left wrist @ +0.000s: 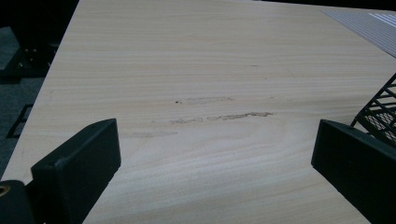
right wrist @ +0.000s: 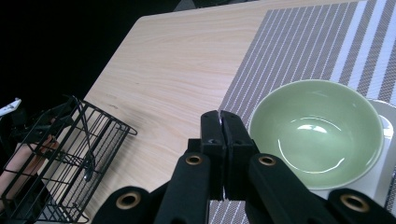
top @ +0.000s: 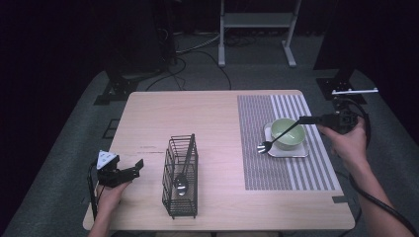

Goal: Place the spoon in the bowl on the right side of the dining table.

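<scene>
The left hand-held gripper [top: 129,169] rests at the tabletop's [top: 197,113] near left edge, to the left of the wire basket [top: 180,177], with its jaws spread wide and nothing between them; in the left gripper view only bare wood lies between the two black jaws.

The wire basket, black and upright, stands just left of the tabletop's middle near the front edge. One spoon [top: 182,181] sits inside it, bowl down, its handle leaning up toward the far rim.

To the right of the basket lies one striped grey and white placemat [top: 257,163]. On the mat sits one white square plate [top: 276,152], and on the plate one pale green bowl [top: 288,133], empty.

One black fork [top: 277,137] is held above the bowl's near left side. Its long axis runs on a slant: the tines point down and toward the basket, ending just over the plate's left edge, and the handle rises to the right across the bowl's rim. The right hand-held gripper [top: 307,120], right of the bowl, is clamped on the end of that handle; in the right gripper view its jaws [right wrist: 223,135] stand pressed together.

The tabletop is light wood on a grey carpeted floor [top: 257,74]; the room behind is dark, with a white metal frame [top: 257,22] and cables beyond the far edge.
</scene>
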